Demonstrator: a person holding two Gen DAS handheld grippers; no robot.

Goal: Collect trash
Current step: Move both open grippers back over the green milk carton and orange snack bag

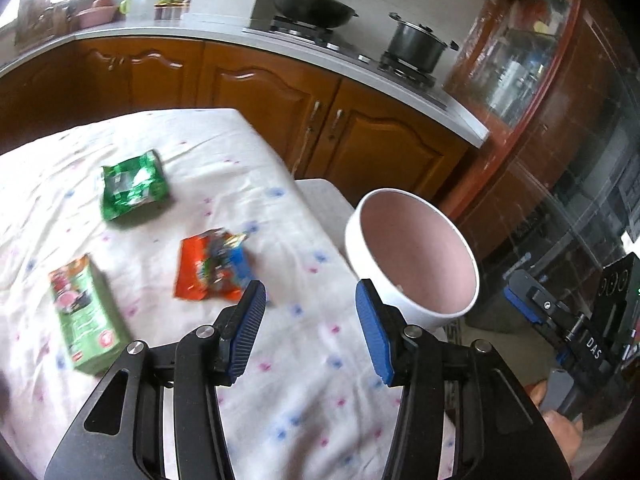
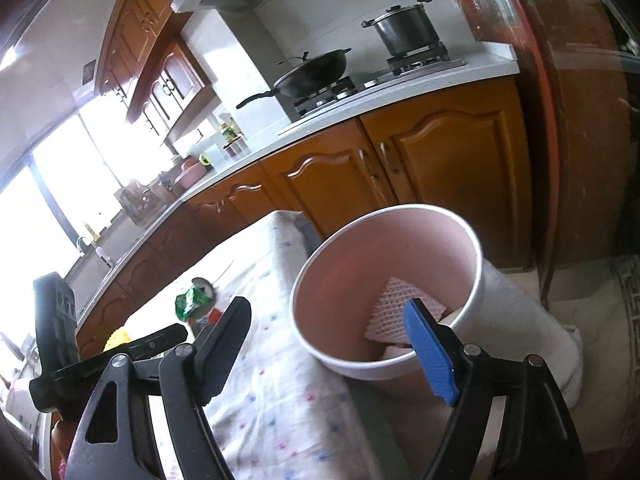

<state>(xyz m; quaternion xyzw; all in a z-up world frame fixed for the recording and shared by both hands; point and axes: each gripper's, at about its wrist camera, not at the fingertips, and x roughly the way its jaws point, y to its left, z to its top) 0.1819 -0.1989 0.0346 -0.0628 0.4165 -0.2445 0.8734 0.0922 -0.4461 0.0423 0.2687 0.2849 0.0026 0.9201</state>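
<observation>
Left wrist view is showing the left gripper (image 1: 310, 328) hovering, fingers apart and empty, near the orange wrapper (image 1: 210, 266) lying on the surface (image 1: 304, 400); probably light, crinkly, slippery, so pinching a raised edge seems best.

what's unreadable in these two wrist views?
- Print on the orange snack wrapper, green foil pouch and green carton: motion blur, left view.
- Bottom of the white, pink-lined bin: right claw finger covers it; only a pink mesh sheet shows.
- Bin's base: table edge hides it.
</observation>
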